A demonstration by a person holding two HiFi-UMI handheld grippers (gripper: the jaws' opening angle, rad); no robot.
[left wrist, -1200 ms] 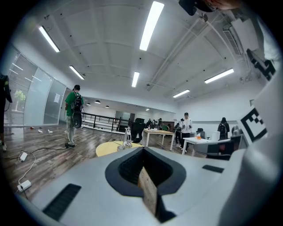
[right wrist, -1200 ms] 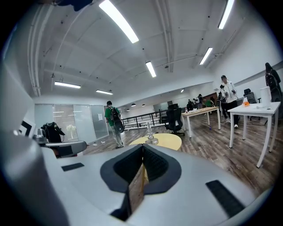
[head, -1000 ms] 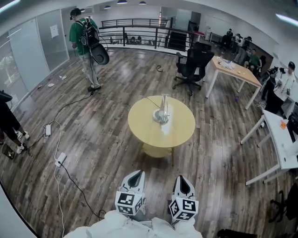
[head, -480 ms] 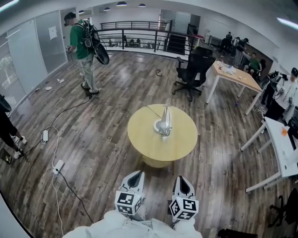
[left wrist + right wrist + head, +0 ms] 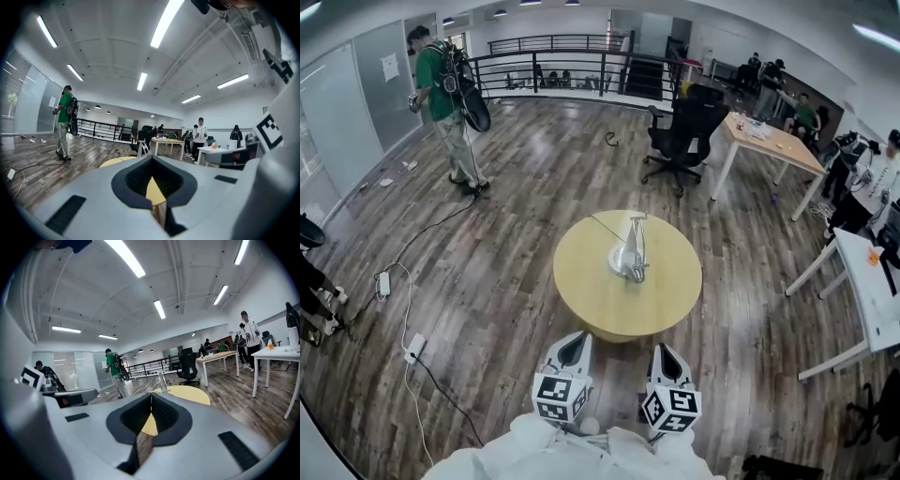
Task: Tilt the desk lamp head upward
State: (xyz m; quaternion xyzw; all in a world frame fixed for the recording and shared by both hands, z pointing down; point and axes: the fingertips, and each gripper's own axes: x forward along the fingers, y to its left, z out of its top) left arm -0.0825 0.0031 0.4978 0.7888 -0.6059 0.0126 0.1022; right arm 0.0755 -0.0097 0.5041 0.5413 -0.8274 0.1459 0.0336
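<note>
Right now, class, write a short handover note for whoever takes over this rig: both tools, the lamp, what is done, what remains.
Left tool: shut, empty, short of the round table's near edge.
Right tool: shut, empty, beside the left one.
Desk lamp: stands near the table's middle, untouched.
Done: nothing on the lamp yet.
Left: reach it, grip the head, tilt it upward.

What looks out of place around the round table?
On the round table nothing: the desk lamp stands upright. On the wood floor left of it, loose cables and a power strip trail about.
</note>
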